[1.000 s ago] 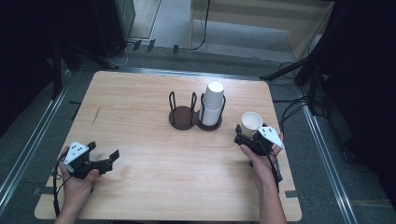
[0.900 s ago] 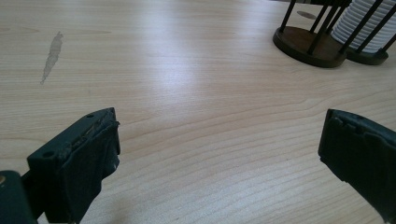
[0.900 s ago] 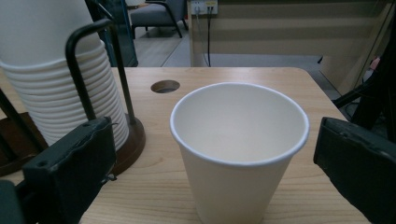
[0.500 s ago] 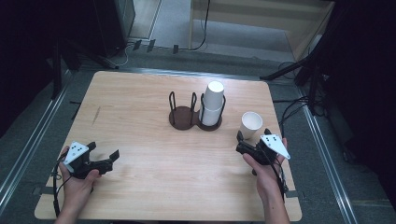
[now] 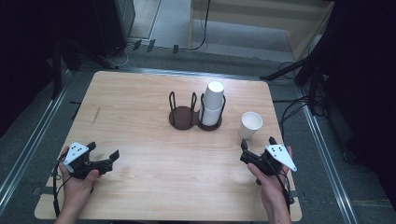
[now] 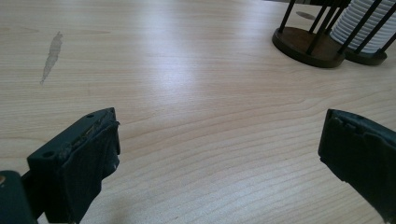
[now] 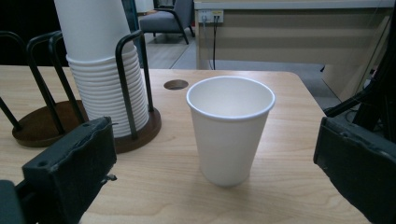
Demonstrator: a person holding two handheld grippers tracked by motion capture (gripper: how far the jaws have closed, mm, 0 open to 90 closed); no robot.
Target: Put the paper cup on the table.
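A single white paper cup (image 5: pixel 251 124) (image 7: pixel 230 129) stands upright on the wooden table (image 5: pixel 140 116), right of centre. Behind it a dark two-ring cup holder (image 5: pixel 194 114) carries a stack of white cups (image 5: pixel 213 103) (image 7: pixel 103 60) in its right ring; the left ring (image 7: pixel 35 116) is bare. My right gripper (image 5: pixel 256 151) (image 7: pixel 215 186) is open, a short way in front of the single cup, jaws apart and not touching it. My left gripper (image 5: pixel 102 156) (image 6: pixel 219 154) rests open near the table's front left corner with nothing between its jaws.
A grey smear (image 6: pixel 50 51) marks the wood at the table's left. A round cable hole (image 7: pixel 176 84) sits behind the single cup. Metal rails (image 5: pixel 322 140) run along both sides of the table, and cables (image 5: pixel 289 109) lie on the floor to the right.
My right gripper has drawn back toward the front edge, away from the single cup, which now stands free. The left gripper has stayed put.
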